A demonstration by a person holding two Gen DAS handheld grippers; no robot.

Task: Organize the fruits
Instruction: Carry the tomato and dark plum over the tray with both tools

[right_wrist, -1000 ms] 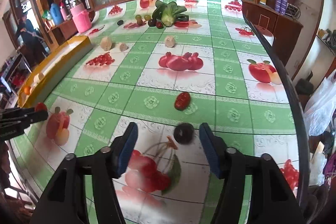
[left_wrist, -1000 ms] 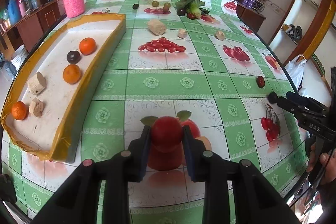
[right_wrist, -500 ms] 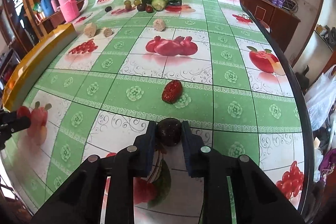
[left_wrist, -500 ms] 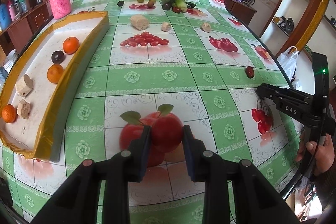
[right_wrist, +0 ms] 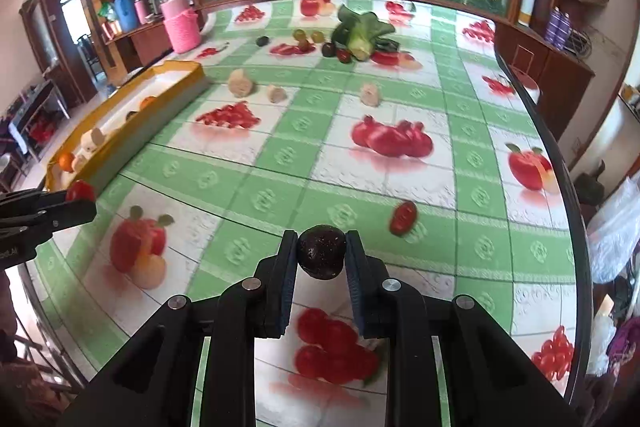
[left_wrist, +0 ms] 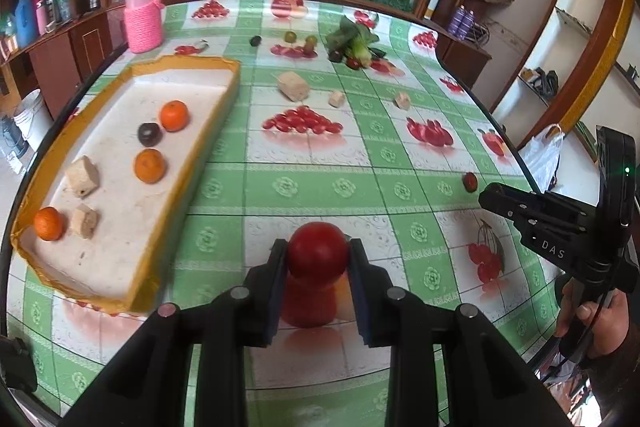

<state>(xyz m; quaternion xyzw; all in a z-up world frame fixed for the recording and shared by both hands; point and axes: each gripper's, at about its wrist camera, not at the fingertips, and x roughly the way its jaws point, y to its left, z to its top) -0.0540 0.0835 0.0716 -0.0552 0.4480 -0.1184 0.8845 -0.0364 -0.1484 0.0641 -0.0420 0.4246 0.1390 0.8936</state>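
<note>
My left gripper (left_wrist: 318, 255) is shut on a red round fruit (left_wrist: 318, 251) and holds it above the table, right of the yellow-rimmed tray (left_wrist: 192, 155). The tray holds three oranges, a dark fruit (left_wrist: 149, 134) and tan chunks. My right gripper (right_wrist: 321, 253) is shut on a dark round fruit (right_wrist: 321, 253) and holds it above the table. A small red fruit (right_wrist: 403, 218) lies on the cloth just right of it. In the right wrist view the left gripper (right_wrist: 76, 197) with its red fruit is at the far left.
Tan chunks (left_wrist: 294, 86) lie mid-table. Leafy greens (right_wrist: 360, 33), grapes and dark fruits lie at the far end. A pink jar (left_wrist: 143, 15) stands at the back left. The tablecloth carries printed fruit pictures. The table edge (right_wrist: 560, 167) curves on the right.
The left gripper has moved towards the tray with the red fruit. The right gripper closed on the dark fruit and lifted it off the cloth.
</note>
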